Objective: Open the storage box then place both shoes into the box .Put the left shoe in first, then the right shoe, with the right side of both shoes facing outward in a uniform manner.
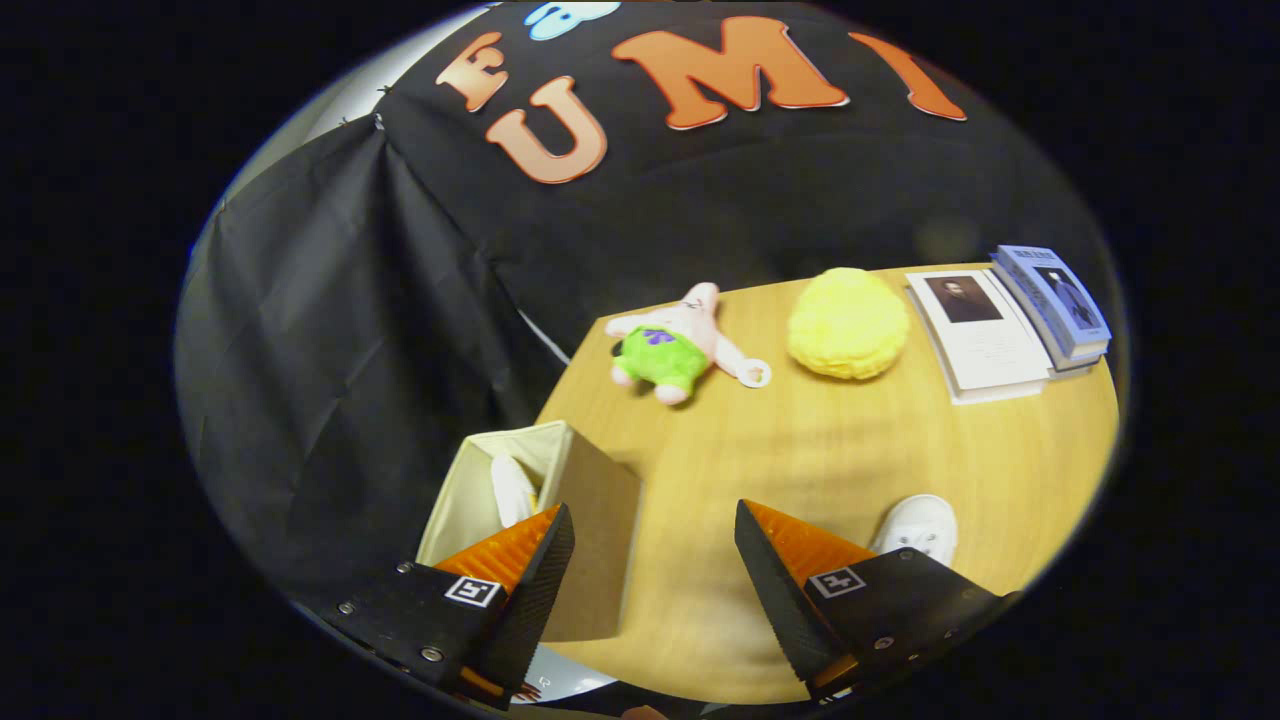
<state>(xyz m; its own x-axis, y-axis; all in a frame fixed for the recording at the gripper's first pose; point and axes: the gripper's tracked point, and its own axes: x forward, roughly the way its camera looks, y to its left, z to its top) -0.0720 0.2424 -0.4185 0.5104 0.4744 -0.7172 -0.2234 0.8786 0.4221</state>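
The storage box (590,500), beige cloth with a pale lining, stands open at the table's corner, right behind my left finger. A white shoe (512,490) stands inside it, partly hidden by that finger. The other white shoe (920,527) lies on the wooden table (840,440) just beyond my right finger, only its toe showing. My gripper (652,535) is open above the table, with bare tabletop between its fingers.
A pink and green plush toy (672,345) and a yellow fluffy ball (848,322) lie farther back on the table. A white book (985,335) and a blue book (1058,300) sit at the far right corner. Black cloth walls the booth behind and to the left.
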